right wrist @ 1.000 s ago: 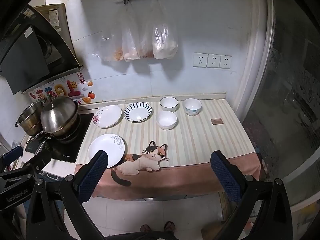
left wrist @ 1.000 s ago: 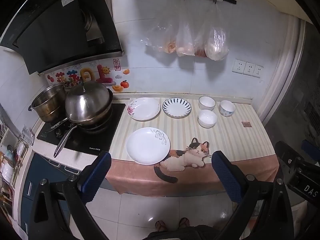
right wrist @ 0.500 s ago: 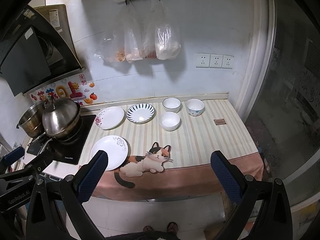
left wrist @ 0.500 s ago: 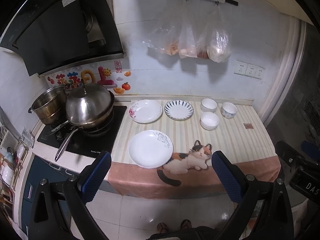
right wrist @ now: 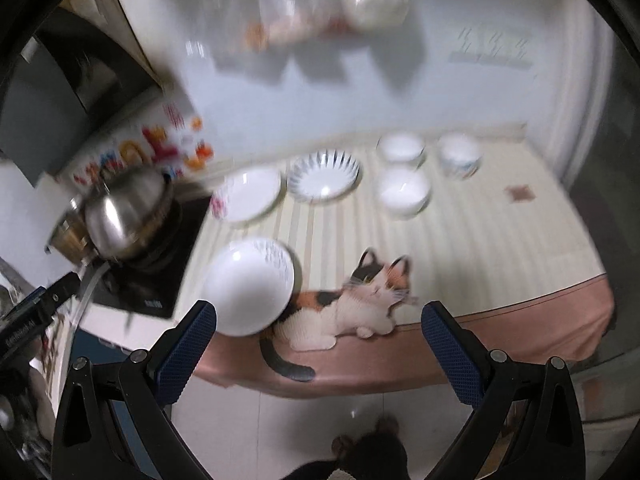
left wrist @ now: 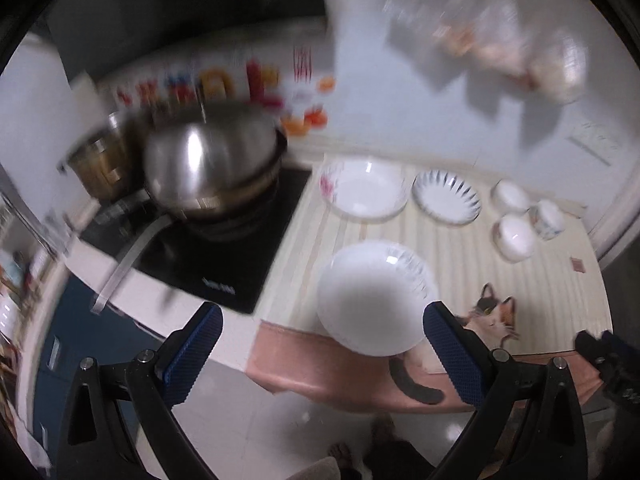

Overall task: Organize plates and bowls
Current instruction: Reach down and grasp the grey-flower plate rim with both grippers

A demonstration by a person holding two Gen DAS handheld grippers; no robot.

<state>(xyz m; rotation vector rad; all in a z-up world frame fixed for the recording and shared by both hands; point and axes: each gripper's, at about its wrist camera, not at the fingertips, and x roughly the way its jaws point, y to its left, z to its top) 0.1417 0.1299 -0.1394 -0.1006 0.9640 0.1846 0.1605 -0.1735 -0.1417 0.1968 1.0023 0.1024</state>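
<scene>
Both your tongs, left [left wrist: 320,334] and right [right wrist: 318,332], have swung closer to the table [right wrist: 480,264]; empty, spread wide; white plate [left wrist: 374,298] lower centre looks next.

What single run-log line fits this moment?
left gripper open | right gripper open | white plate at counter edge, untouched | three bowls unstacked

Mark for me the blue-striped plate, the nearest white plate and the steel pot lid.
blue-striped plate [right wrist: 325,176], right wrist view, white centre of the plate.
nearest white plate [left wrist: 370,300], left wrist view, middle of its bare face.
steel pot lid [left wrist: 208,160], left wrist view, shiny dome.
</scene>
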